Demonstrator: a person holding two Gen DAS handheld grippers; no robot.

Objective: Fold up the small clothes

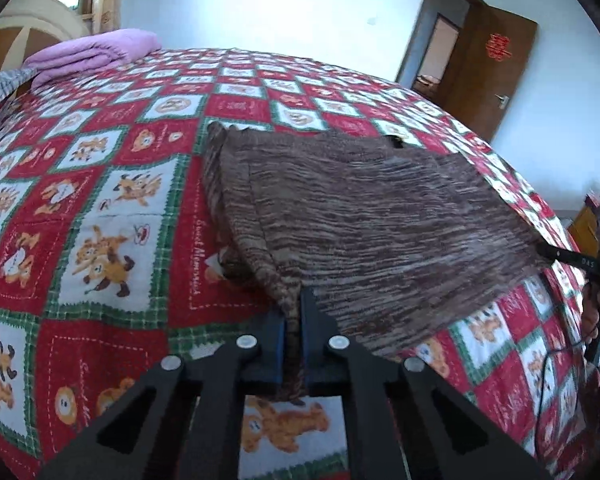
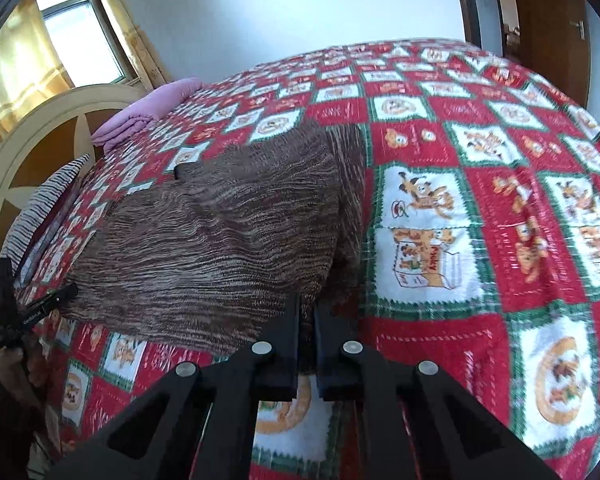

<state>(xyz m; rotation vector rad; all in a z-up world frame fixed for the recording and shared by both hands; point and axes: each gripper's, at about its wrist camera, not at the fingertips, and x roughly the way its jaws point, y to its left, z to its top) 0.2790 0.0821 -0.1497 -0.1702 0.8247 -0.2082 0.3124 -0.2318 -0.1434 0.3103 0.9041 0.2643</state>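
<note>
A brown striped knit garment (image 1: 372,216) lies spread on the red, white and green cartoon quilt (image 1: 112,184). My left gripper (image 1: 298,300) is shut on the garment's near left corner, with cloth bunched between its blue pads. In the right wrist view the same brown garment (image 2: 220,232) stretches to the left, and my right gripper (image 2: 307,306) is shut on its near right corner. The near edge hangs lifted between the two grippers. The right gripper's tip (image 1: 556,254) shows at the far right of the left wrist view, and the left gripper's tip (image 2: 48,302) at the far left of the right wrist view.
A folded purple blanket (image 1: 96,54) and a grey striped pillow (image 1: 0,88) lie at the head of the bed, by a cream headboard (image 2: 60,128). A brown door (image 1: 496,72) stands open across the room. A window with yellow curtains (image 2: 72,40) is behind the headboard.
</note>
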